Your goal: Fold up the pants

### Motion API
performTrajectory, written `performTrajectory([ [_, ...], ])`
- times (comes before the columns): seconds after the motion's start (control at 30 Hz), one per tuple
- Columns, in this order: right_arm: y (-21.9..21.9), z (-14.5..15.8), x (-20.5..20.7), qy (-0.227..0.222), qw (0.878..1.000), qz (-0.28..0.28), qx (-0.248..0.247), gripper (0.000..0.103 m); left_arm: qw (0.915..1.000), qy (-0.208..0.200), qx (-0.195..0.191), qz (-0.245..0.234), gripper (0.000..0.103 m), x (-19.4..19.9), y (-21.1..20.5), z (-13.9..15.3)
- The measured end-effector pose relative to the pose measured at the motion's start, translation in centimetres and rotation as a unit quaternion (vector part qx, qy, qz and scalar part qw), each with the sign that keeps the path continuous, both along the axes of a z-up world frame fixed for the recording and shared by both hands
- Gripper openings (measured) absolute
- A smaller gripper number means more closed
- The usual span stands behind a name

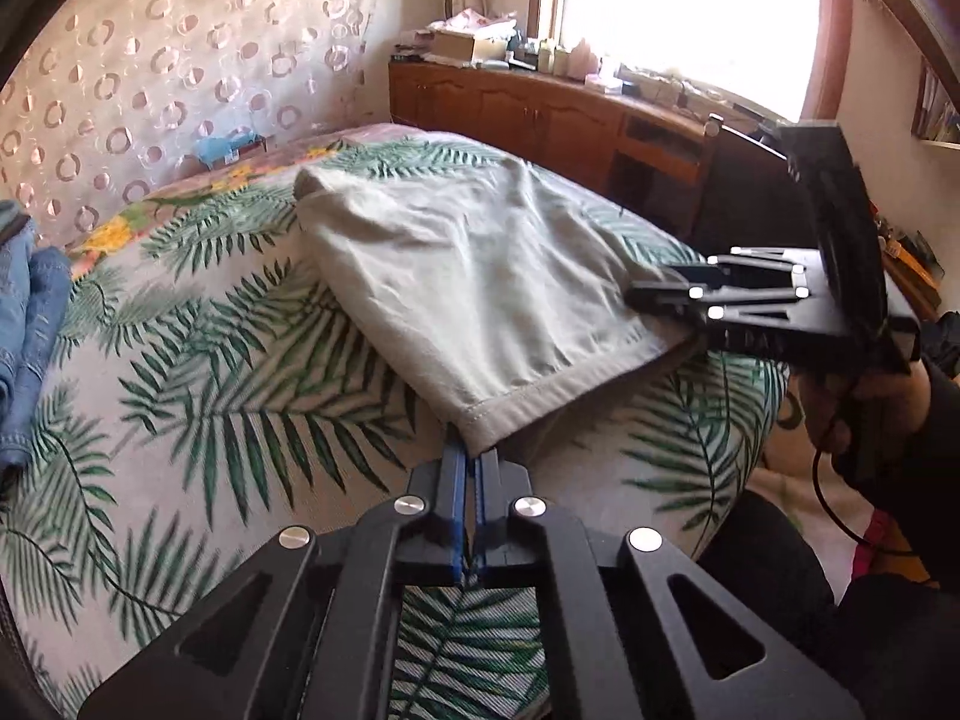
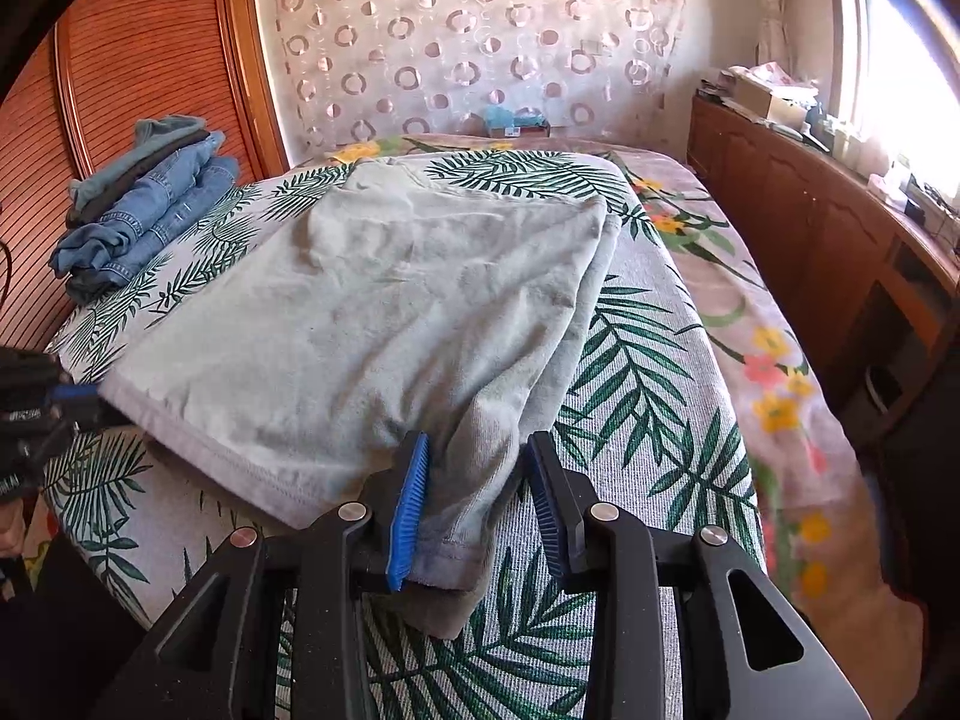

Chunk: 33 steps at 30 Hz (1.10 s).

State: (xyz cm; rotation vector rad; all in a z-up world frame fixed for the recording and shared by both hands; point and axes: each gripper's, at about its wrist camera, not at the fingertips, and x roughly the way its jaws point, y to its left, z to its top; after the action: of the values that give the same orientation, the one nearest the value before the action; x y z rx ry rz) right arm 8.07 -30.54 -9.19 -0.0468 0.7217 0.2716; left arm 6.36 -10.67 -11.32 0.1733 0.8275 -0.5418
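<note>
Left gripper (image 1: 471, 468), low centre of its own view, had its jaws shut on the near hem corner of the pale pants (image 1: 474, 276). Right gripper (image 2: 480, 504), low centre of its view, stood partly open astride the other hem corner, the left pad apparently touching cloth, the right pad clear. From both, the pants ran lengthwise up-frame over the leaf-print cover (image 2: 648, 372), waistband farthest; folded jeans (image 2: 150, 204) lay upper left.
</note>
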Motion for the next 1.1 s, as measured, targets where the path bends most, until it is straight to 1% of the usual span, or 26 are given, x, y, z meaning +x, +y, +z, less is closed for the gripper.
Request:
performTrajectory([
  [0.1, -0.2, 0.0, 0.0, 0.000, 1.000, 0.002, 0.002, 0.035, 1.0000, 0.004, 0.007, 0.006, 0.003, -0.1, -0.1, -0.6],
  [0.23, -0.3, 0.0, 0.0, -0.001, 1.000, 0.003, 0.004, 0.035, 0.9999, 0.007, -0.001, 0.016, 0.003, 0.1, 0.1, -0.3],
  [0.3, -0.4, 0.0, 0.0, -0.002, 1.000, 0.003, 0.005, 0.035, 0.9998, 0.004, 0.009, 0.018, 0.013, 0.1, 0.1, -0.3],
  [0.37, -0.4, 0.0, 0.0, -0.002, 1.000, 0.002, 0.005, 0.035, 0.9997, -0.002, 0.014, 0.019, 0.028, -0.1, 0.0, -0.2],
  [0.4, -0.4, 0.0, 0.0, -0.002, 1.000, 0.002, 0.006, 0.036, 0.9997, -0.002, 0.013, 0.018, 0.031, -0.1, 0.0, -0.1],
  [0.43, -0.4, 0.0, 0.0, -0.002, 1.000, 0.002, 0.006, 0.036, 0.9998, -0.002, 0.011, 0.018, 0.042, -0.2, 0.0, -0.1],
  [0.47, -0.4, 0.0, 0.0, -0.002, 1.000, 0.003, 0.006, 0.036, 0.9998, -0.003, 0.008, 0.016, 0.050, -0.3, 0.0, 0.0],
  [0.53, -0.5, 0.0, 0.0, -0.002, 1.000, 0.003, 0.008, 0.036, 0.9999, -0.003, 0.009, 0.013, 0.052, -0.2, -0.1, 0.0],
  [0.63, -0.5, 0.0, 0.0, -0.001, 1.000, 0.003, 0.011, 0.036, 0.9997, -0.003, 0.019, 0.014, 0.052, 0.2, -0.6, -0.2],
  [0.73, -0.6, 0.1, 0.0, -0.001, 1.000, 0.002, 0.013, 0.036, 0.9998, 0.004, 0.017, 0.006, 0.052, 1.1, -1.1, -0.5],
  [0.8, -0.7, 0.1, 0.0, 0.000, 1.000, 0.002, 0.014, 0.036, 0.9997, 0.004, 0.020, 0.010, 0.051, 1.7, -1.2, -0.7],
  [0.83, -0.7, 0.1, 0.0, 0.001, 1.000, 0.002, 0.016, 0.036, 0.9997, 0.002, 0.020, 0.011, 0.048, 1.9, -1.2, -0.7],
  [0.87, -0.8, 0.1, -0.1, 0.001, 1.000, 0.002, 0.017, 0.036, 0.9999, 0.000, 0.013, 0.006, 0.035, 2.0, -1.1, -0.7],
  [0.9, -0.8, 0.1, -0.1, 0.001, 1.000, 0.003, 0.017, 0.036, 0.9999, 0.003, 0.012, 0.002, 0.031, 2.1, -1.1, -0.7],
  [0.97, -0.8, 0.1, -0.1, 0.002, 1.000, 0.003, 0.016, 0.036, 0.9999, 0.002, 0.010, 0.001, 0.016, 2.0, -1.0, -0.7],
  [1.03, -1.0, 0.2, -0.2, 0.004, 1.000, 0.002, 0.018, 0.036, 1.0000, -0.001, 0.006, -0.002, 0.009, 1.6, -0.9, -0.5],
  [1.1, -1.0, 0.2, -0.3, 0.009, 1.000, -0.001, 0.021, 0.036, 0.9999, -0.009, 0.005, -0.003, 0.008, 1.0, -0.9, -0.1],
])
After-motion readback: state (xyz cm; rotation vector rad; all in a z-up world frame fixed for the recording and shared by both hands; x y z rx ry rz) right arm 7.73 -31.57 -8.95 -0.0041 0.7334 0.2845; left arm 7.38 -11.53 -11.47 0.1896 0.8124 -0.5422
